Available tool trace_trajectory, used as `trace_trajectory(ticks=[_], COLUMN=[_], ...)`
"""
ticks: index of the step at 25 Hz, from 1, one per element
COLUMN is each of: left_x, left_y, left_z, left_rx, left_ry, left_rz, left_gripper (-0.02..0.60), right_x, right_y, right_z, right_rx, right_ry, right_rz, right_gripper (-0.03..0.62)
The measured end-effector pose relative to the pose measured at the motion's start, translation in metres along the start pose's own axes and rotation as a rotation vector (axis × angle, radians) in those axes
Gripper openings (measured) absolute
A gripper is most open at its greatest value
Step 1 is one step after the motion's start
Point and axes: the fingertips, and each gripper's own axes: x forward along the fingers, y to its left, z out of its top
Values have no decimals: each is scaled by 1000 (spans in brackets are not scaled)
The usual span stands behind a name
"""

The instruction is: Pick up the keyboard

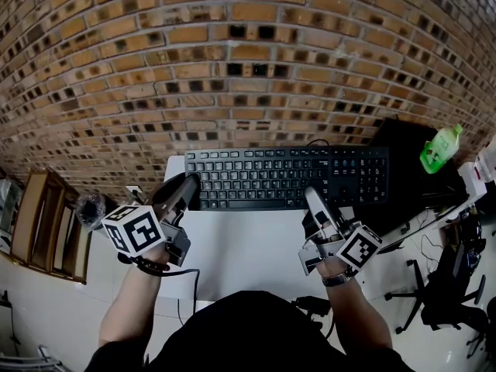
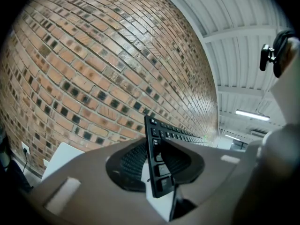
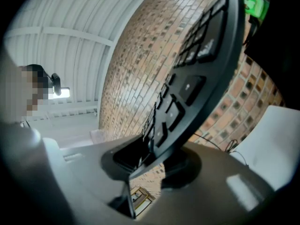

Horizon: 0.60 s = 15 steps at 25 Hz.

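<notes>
Left gripper (image 1: 189, 184) clenched on the keyboard (image 1: 287, 177) at its left end; right gripper (image 1: 311, 198) clenched on its near edge. Keyboard looks lifted above the desk (image 1: 240, 254). Risk: thin edge grips, so uneven hands could let it pivot and slip.

My claw (image 2: 154, 167) grips the keyboard (image 2: 159, 137) by its near end, and it runs edge-on between my pads toward the far right. A brick wall (image 2: 93, 69) fills the left, with a white table (image 2: 58, 156) corner below.

Brick wall (image 1: 232, 53), white table (image 1: 248, 254), perhaps ribbed ceiling (image 2: 243, 22)
</notes>
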Motion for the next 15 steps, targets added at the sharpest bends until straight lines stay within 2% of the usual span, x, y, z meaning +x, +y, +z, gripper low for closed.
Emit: trace_trajectory(ticks=[15], left_x=[1], left_y=[0], left_z=[0], left_rx=[4], left_ry=[-3], left_rz=[-5], left_gripper=[100], right_x=[1], right_y=[1], right_z=[1], right_rx=[-9], right_ry=[-3], right_rz=[6], right_gripper=[115])
